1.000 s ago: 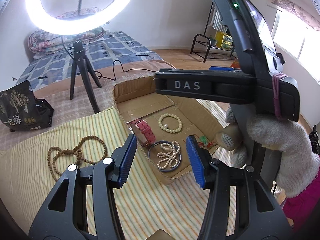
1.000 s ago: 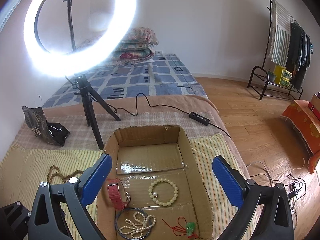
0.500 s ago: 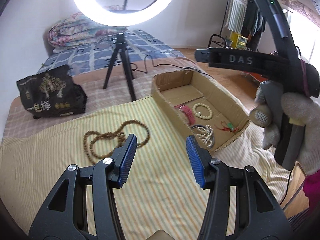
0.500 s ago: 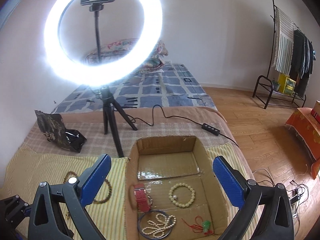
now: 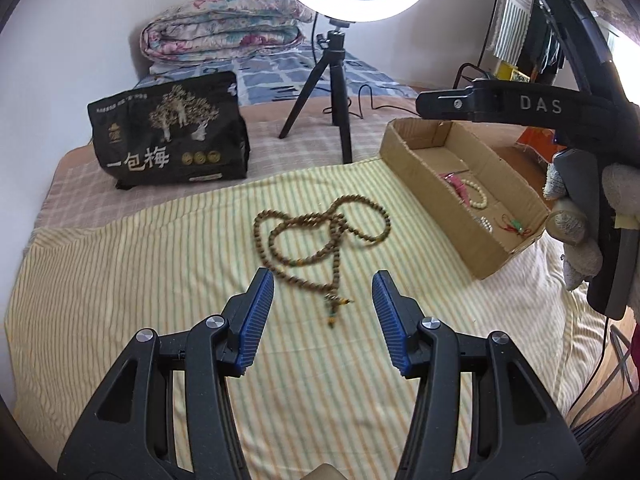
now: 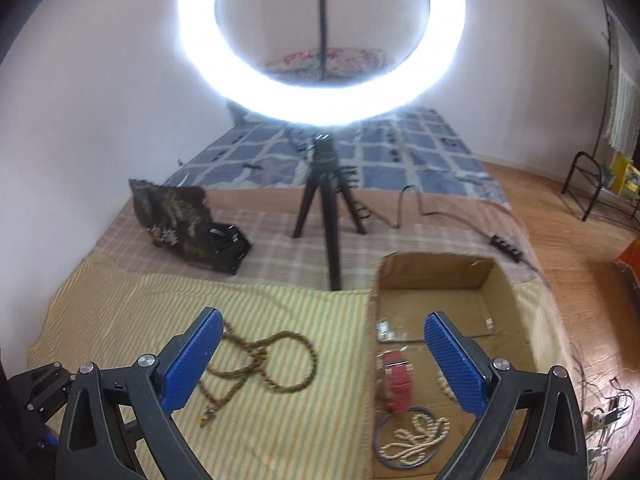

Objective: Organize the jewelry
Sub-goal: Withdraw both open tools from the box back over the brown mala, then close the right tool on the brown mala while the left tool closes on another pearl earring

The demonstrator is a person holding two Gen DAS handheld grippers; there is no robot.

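Brown bead necklace (image 5: 320, 236) loose on the striped cloth (image 5: 120, 280), both grippers wide open and empty.

The left gripper (image 5: 323, 312) hangs over the cloth with its ribbed blue pads (image 5: 256, 316) spread apart, the necklace's tasselled end lying between and just ahead of them; nothing is held. The necklace is a long string of small round wooden beads, coiled in overlapping loops on the yellow, finely striped fabric. The right gripper (image 6: 318, 360) is likewise spread wide and holds nothing, one pad over the cloth, the other over the box (image 6: 500, 292). The box is shallow corrugated cardboard with rough-cut edges, just right of the necklace. Inside lie a red strap (image 6: 396, 380), a looped string of pale pearls (image 6: 416, 438) on a thin dark ring, and a cream bead bracelet (image 5: 478, 196).
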